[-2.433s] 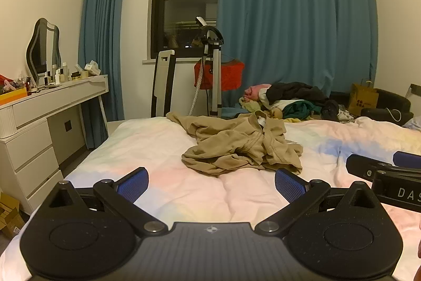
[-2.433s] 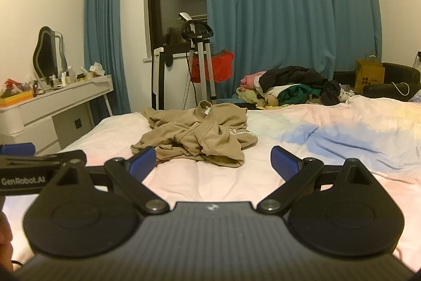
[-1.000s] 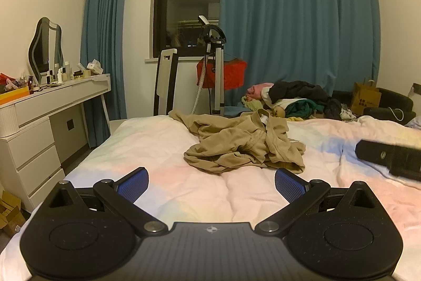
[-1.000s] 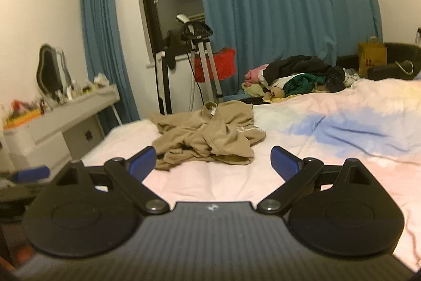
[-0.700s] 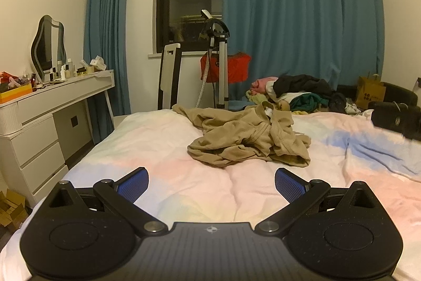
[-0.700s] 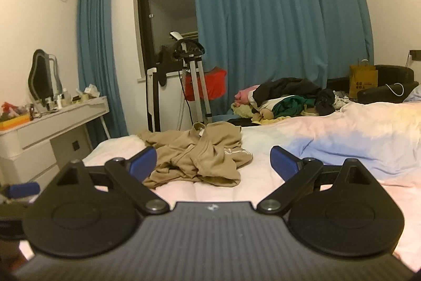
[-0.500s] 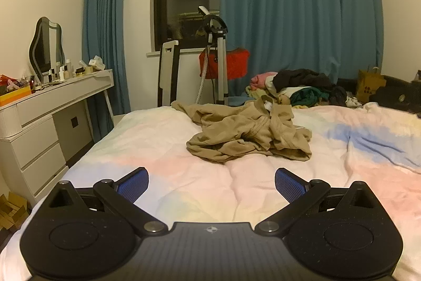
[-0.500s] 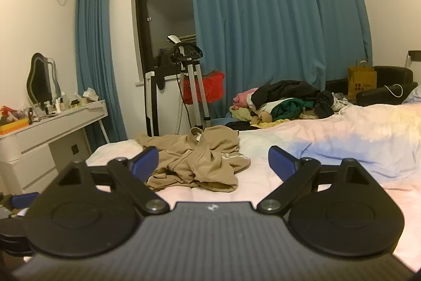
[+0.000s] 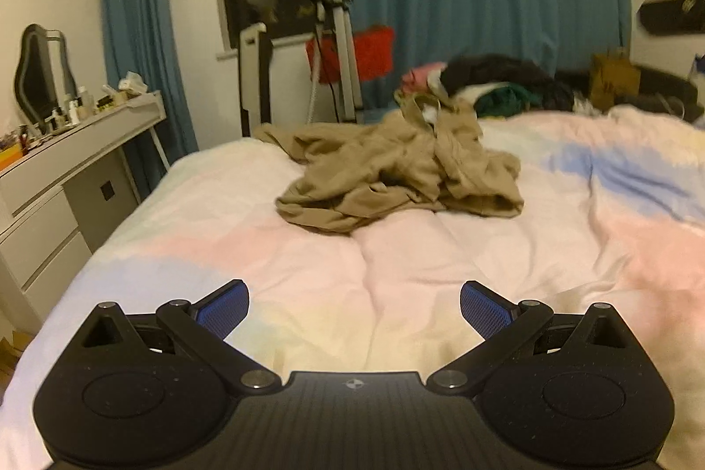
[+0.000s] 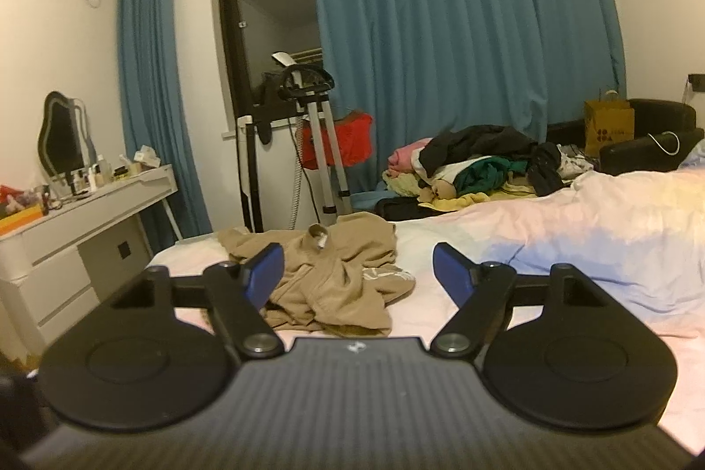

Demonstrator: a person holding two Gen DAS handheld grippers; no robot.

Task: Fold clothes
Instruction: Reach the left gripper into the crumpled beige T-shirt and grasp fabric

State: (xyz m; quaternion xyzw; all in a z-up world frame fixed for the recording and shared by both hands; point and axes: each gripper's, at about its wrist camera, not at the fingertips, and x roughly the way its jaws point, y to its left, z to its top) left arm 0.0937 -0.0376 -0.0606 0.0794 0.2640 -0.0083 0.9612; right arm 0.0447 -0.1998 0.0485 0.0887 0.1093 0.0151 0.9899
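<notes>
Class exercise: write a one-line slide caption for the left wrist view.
Open left gripper hovers above a pastel bedspread, facing a crumpled tan garment not yet grasped.

left gripper (image 9: 354,305) tipped downward with blue pads spread wide and nothing between them, right gripper (image 10: 358,268) held closer to level, its jaws closing in but not pinching anything, both hanging free
</notes>
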